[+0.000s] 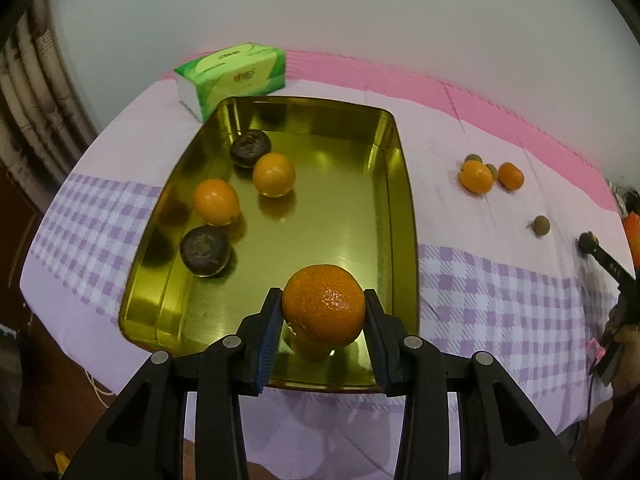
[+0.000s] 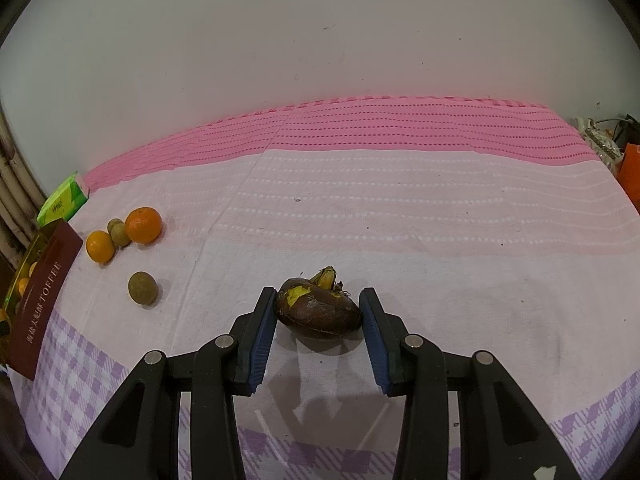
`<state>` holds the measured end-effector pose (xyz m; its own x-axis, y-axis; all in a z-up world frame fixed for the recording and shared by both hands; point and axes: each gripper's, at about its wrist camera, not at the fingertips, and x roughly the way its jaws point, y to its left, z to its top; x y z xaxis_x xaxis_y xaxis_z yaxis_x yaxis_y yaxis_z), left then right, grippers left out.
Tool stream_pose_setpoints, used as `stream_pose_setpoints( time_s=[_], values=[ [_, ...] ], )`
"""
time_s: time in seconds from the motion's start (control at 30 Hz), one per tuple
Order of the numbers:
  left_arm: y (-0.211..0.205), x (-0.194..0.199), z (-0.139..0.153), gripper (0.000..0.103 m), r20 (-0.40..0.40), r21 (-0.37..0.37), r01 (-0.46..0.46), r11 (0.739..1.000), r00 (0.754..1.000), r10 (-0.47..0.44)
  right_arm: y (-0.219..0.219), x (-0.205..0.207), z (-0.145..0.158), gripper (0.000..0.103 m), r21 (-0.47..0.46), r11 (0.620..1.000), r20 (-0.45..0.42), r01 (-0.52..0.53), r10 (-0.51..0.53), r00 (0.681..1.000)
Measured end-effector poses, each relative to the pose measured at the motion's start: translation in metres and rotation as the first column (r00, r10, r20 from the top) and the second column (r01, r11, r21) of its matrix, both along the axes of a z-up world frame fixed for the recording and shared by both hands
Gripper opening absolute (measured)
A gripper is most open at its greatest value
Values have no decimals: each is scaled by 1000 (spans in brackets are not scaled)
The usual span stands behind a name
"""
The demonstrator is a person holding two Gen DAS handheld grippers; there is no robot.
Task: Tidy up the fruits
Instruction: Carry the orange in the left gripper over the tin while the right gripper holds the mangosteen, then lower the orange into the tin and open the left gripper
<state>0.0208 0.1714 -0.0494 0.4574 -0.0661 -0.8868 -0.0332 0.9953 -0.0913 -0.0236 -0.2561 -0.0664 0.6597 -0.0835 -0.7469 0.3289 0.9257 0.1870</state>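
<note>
Left wrist: left gripper (image 1: pixel 324 312) clamps orange (image 1: pixel 323 305) over tin (image 1: pixel 404 184), could roll on release; right gripper (image 2: pixel 318 314) pinches brown fruit (image 2: pixel 318 312) w/ lopsided shape, may slip.

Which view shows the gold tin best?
The left wrist view: the gold tin lies open, its whole floor and four fruits inside visible. The right wrist view catches only its maroon side at the left edge.

Left gripper (image 1: pixel 324 312): matte black plastic linkage arms with triangular cut-outs, four round silver pivot pins, jaws lined with ribbed blue pads. Right gripper (image 2: pixel 318 312): same black build, same silver pins, blue ribbed pads; white digits, possibly "048", on its body in the left wrist view.
</note>
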Motion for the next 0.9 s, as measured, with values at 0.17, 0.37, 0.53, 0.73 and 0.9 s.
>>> stream_pose_setpoints(
  time_s=[0.17,0.37,0.53,0.73,0.9],
  values=[
    [-8,0,-4,40,-11,11,22,1000,1000,-21,2,0,0,38,-3,1000,-3,-1,1,1000],
    [-13,1,-9,40,-24,14,41,999,999,-41,2,1,1,39,-1,1000,-5,-5,5,1000],
    [-18,0,-11,40,-28,27,55,998,998,-54,2,1,1,39,0,1000,-6,-5,5,1000],
    [-18,0,-10,40,-25,28,55,998,998,-55,2,2,0,39,-1,1000,-11,-9,9,1000],
    [-17,1,-9,41,-20,37,52,998,998,-52,3,2,0,39,-2,1000,-12,-10,10,1000]
  ],
)
